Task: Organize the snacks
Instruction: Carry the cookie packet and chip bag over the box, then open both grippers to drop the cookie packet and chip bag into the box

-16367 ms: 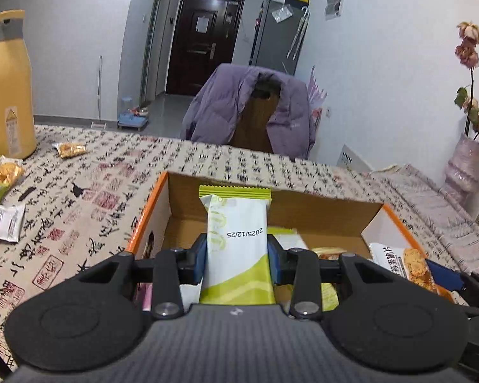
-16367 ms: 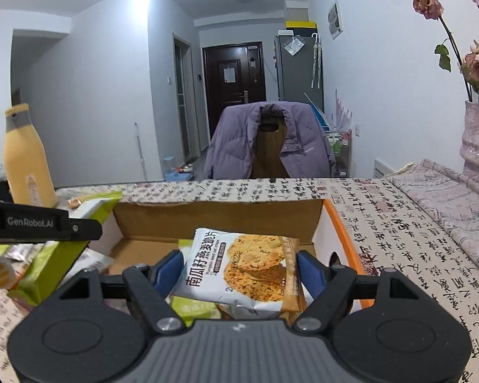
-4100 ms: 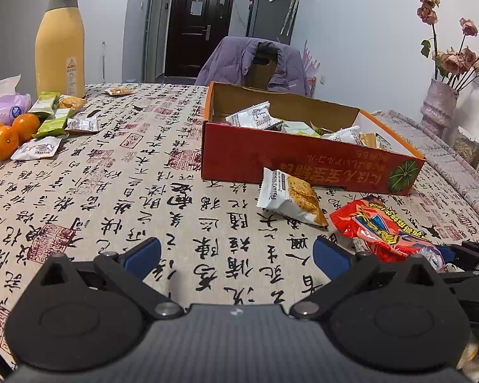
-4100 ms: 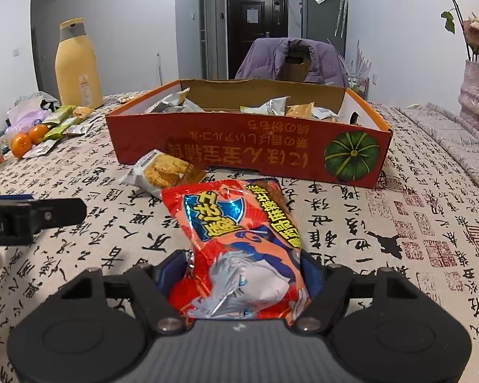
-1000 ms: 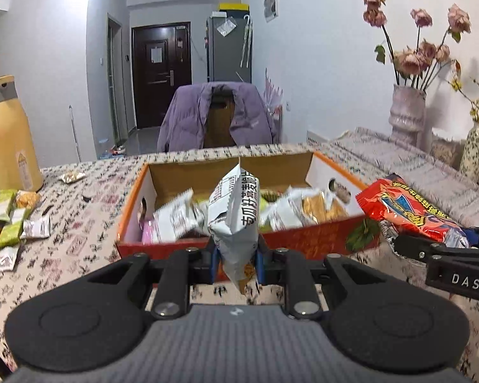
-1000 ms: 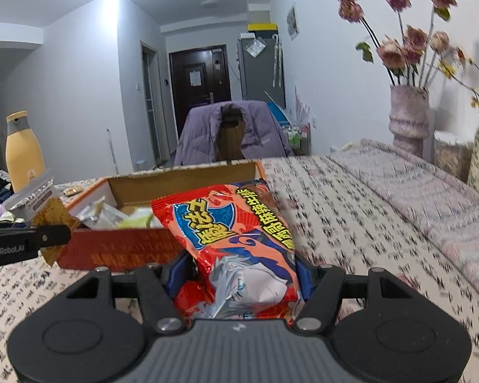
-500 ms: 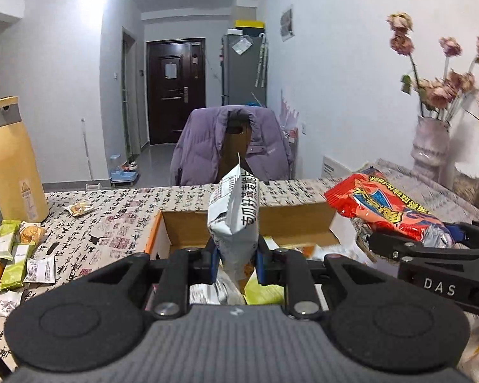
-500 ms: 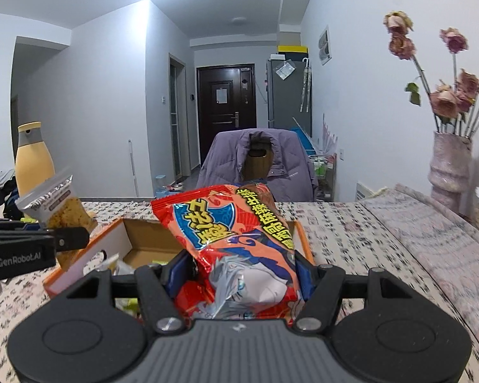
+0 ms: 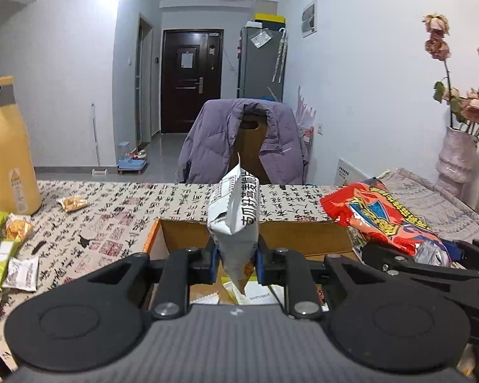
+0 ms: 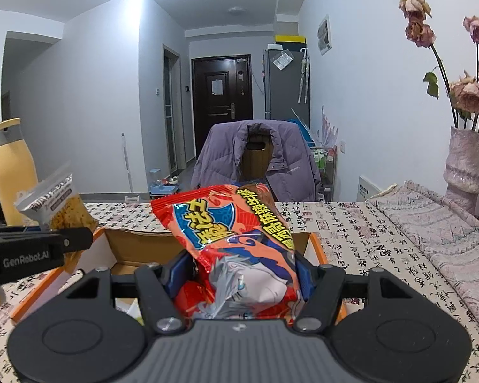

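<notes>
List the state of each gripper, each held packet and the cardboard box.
left gripper: shut on the white cracker packet.
white cracker packet: held upright over the box.
right gripper: shut on the red snack bag.
red snack bag: held above the box.
cardboard box: open, packets inside.

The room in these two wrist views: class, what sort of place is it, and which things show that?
Most likely a home's dining and living area: a table under a calligraphy-print tablecloth, a purple jacket draped over a chair, and a fridge beside the dark entrance door.
</notes>
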### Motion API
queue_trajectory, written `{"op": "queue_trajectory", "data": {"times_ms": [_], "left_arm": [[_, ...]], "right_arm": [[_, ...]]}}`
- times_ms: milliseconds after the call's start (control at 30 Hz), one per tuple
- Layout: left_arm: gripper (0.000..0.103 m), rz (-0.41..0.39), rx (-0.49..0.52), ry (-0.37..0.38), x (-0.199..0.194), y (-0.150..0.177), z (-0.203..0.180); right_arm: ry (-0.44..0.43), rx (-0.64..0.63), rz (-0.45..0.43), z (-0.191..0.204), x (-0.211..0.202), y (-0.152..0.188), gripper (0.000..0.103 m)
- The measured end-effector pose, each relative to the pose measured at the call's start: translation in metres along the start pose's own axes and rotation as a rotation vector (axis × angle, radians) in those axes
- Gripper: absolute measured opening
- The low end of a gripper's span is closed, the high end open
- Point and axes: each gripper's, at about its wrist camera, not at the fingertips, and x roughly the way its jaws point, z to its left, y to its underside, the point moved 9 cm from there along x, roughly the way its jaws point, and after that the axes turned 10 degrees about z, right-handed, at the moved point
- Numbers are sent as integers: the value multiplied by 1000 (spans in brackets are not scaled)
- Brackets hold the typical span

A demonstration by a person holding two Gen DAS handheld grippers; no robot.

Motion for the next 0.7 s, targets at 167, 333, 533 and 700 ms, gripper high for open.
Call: {"op": "queue_trajectory", "data": {"times_ms": [167,333,533,700], "left_arm": [[22,14,-15,-7,17,12,7],[23,22,-19,0,22,17,13],[103,-20,-47,-16,16,17,21],[103,-66,-57,6,6,14,18]], "right_arm": [[9,7,32,-6,16,13,65],[-5,10,70,-9,24,22,66],[-17,16,51,-10,18,24,100],[-14,37,38,-16,14,21,103]]}}
